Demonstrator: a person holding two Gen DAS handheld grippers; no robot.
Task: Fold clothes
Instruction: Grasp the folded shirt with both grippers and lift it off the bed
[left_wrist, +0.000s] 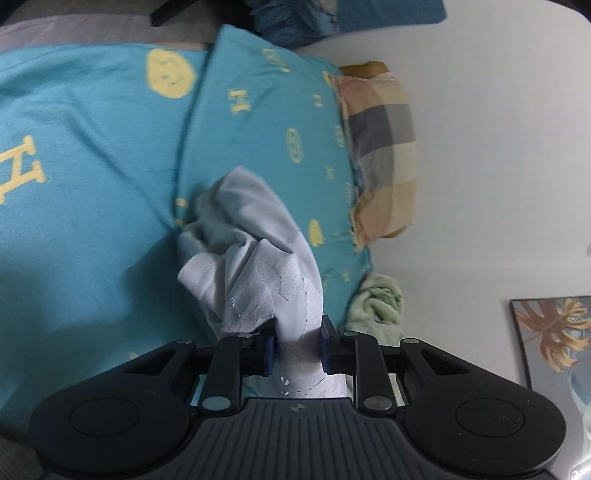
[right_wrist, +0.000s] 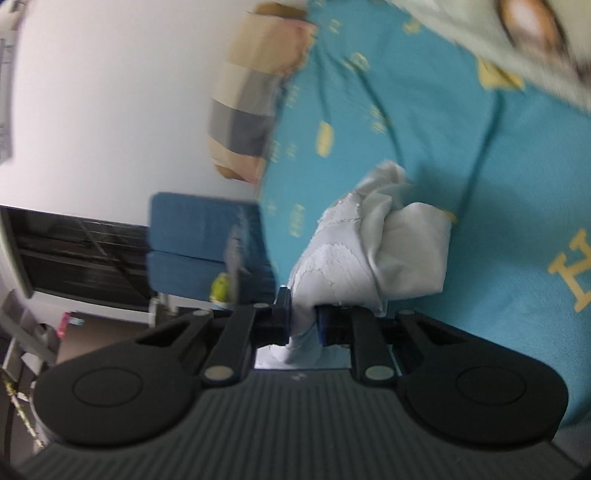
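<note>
A: We hold the white shirt (left_wrist: 258, 266) with both tools. The left gripper (left_wrist: 295, 350) has its jaws clenched on a bunch of the cloth, and the right gripper (right_wrist: 302, 321) pinches another bunch the same way.

B: Where is the shirt now?

A: It hangs crumpled over the bed (left_wrist: 74, 184), in front of the blue pillow (left_wrist: 273, 122) with the yellow letters. We cannot tell if the far end touches the pillow or not.

B: Is it heavy?

A: We think it is light and very soft. It droops and bunches up, so it will not keep any shape by itself. The rough print (left_wrist: 291, 291) on it looks a bit stiffer and may crack where it bends.

B: Are we holding it in a good place?

A: Not really, we think. We are gripping lumps, not edges. To fold it, we need to take the shoulders or the bottom corners, one in each gripper, so it can spread flat on the bed.

B: Could it slip?

A: The blue pads (left_wrist: 269, 354) squeeze a thick wad, so we think it stays, but a thin edge may slide out.
</note>
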